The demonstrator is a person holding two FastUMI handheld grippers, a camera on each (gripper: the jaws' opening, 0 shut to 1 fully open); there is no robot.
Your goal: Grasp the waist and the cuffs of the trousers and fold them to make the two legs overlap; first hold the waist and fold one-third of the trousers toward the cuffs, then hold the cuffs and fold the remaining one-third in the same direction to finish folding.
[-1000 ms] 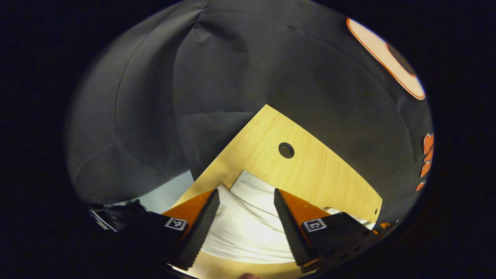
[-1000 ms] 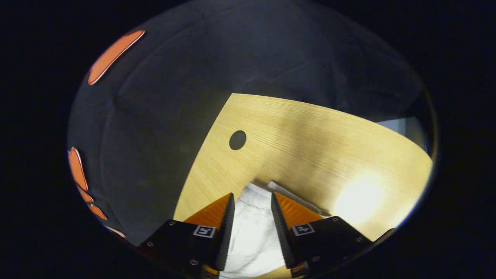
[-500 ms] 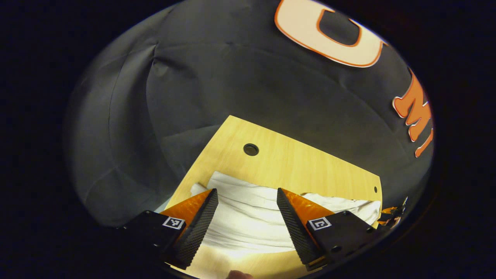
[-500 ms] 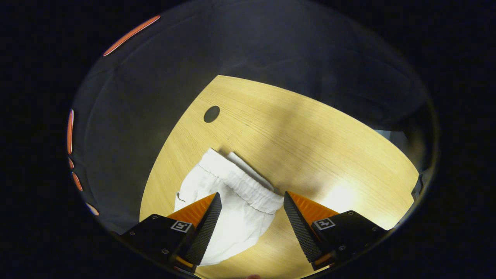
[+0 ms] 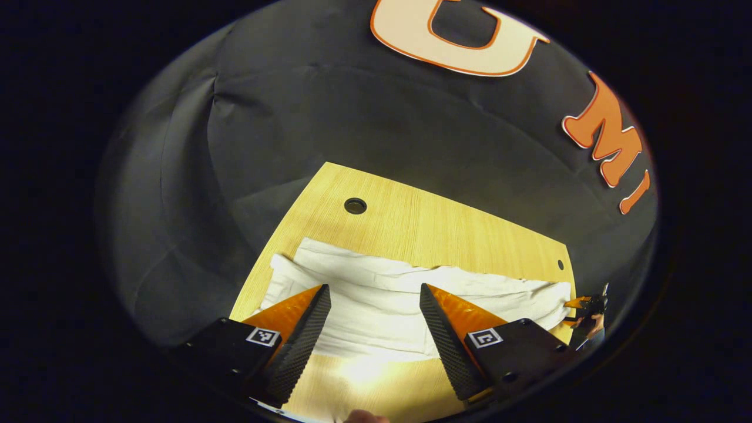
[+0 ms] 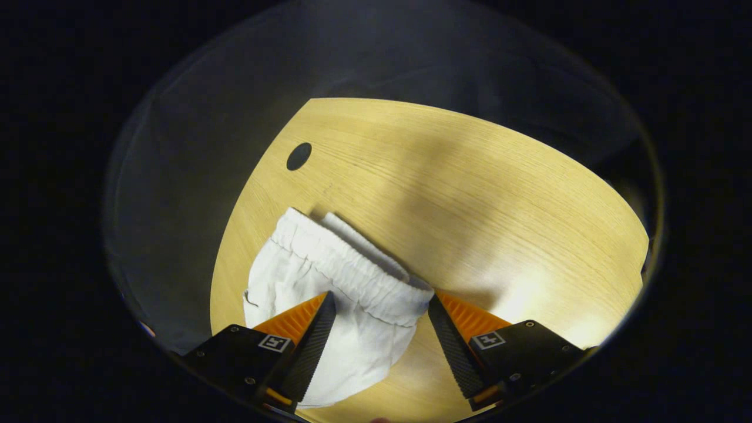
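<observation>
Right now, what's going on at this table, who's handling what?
A person is working with two handheld grippers over white trousers lying flat on a wooden table. The left gripper is open above the middle of the trousers, and the right gripper is open above the elastic waist. Neither holds any cloth. The legs look already laid one over the other, and the thirds folds are not yet done.
</observation>
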